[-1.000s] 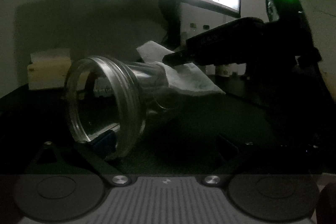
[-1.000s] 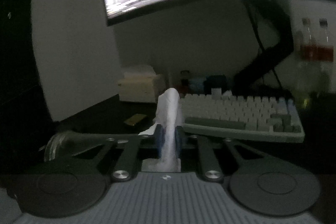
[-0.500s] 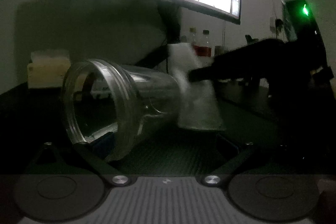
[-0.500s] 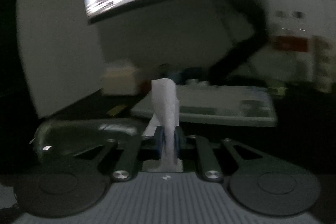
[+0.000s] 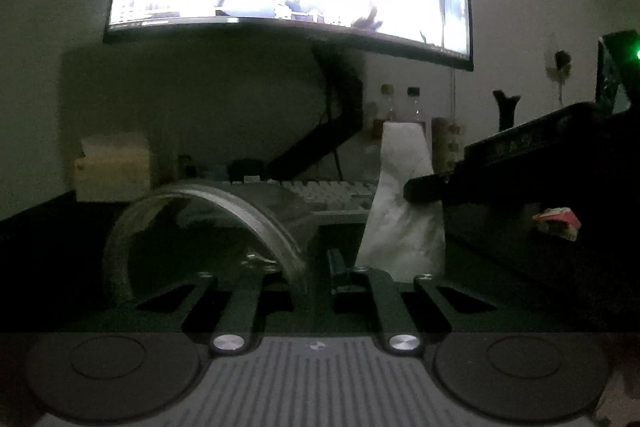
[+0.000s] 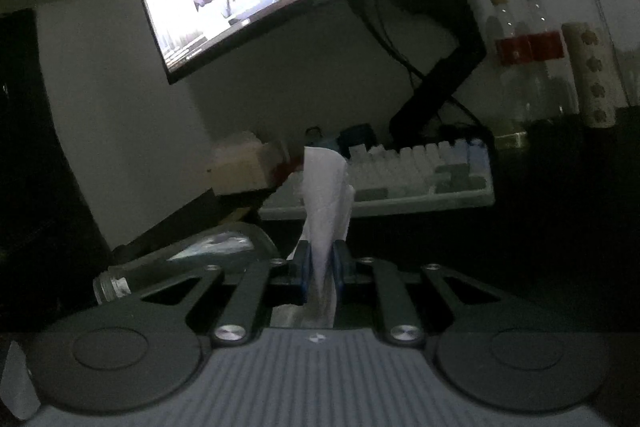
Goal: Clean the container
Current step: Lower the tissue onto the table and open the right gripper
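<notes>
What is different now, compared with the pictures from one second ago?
The left tongs closed, apparently on the rim of the jar. The right tongs pulled the tissue off the jar, rightward in the left view. Unchanged: the tissue stays clamped, the jar lies on its side.

Left gripper (image 5: 318, 269) jaws closed; right gripper (image 6: 320, 261) jaws clamped, nearly level.

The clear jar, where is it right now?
The clear jar lies on its side low and left in the left wrist view, its rim at the left gripper, with the white tissue just right of it.
</notes>
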`<state>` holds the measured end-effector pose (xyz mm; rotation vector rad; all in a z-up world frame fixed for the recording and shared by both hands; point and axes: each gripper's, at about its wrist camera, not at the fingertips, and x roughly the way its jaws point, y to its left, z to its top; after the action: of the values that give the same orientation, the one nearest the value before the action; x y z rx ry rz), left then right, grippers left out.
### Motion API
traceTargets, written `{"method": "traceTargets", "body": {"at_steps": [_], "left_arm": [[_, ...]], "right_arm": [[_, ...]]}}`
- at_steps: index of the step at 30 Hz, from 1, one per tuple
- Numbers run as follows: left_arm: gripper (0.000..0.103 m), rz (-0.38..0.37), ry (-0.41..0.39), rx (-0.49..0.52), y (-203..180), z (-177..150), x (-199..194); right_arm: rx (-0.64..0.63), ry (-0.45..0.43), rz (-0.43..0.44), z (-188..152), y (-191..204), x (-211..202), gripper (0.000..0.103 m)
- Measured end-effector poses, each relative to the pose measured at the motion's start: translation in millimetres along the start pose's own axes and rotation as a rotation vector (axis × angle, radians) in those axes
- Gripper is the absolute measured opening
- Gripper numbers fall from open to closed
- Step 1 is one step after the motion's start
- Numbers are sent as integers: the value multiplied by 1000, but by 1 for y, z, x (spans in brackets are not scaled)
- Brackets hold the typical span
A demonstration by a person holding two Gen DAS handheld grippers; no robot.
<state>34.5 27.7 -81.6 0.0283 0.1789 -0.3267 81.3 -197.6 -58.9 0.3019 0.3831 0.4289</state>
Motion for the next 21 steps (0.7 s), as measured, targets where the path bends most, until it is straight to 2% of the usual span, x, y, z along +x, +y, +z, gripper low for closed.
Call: {"method": "traceTargets", "body": {"at_steps": [5, 9, 11, 12, 13, 15, 16, 17, 19, 21], "left_arm": [[12, 43, 36, 35, -30, 5, 23], [12, 23, 70, 14, -39, 8, 36], [12, 28, 85, 29, -45, 8, 41], [12, 40, 90, 29, -47, 7, 41], [12, 52, 95, 30, -49, 6, 42], [12, 72, 105, 36, -53, 3, 42], [12, 81, 111, 41, -55, 2, 42], [12, 86, 115, 40, -56, 2, 42], [12, 93, 126, 42, -57, 1, 42], [12, 107, 139, 49, -60, 2, 43]], "right_arm": [[20, 18, 9, -3, -20, -13, 16], [27, 102, 0, -5, -27, 9, 16], [10, 114, -42, -5, -25, 23, 16], [2, 121, -64, -6, -23, 29, 17], [-5, 128, -86, -8, -21, 34, 23], [-7, 128, -89, -11, -19, 36, 26], [-28, 116, -108, -12, -17, 33, 34], [-49, 103, -131, -13, -14, 30, 52], [-63, 72, -163, -14, -12, 25, 72], [-52, 43, -171, -14, -12, 17, 77]]}}
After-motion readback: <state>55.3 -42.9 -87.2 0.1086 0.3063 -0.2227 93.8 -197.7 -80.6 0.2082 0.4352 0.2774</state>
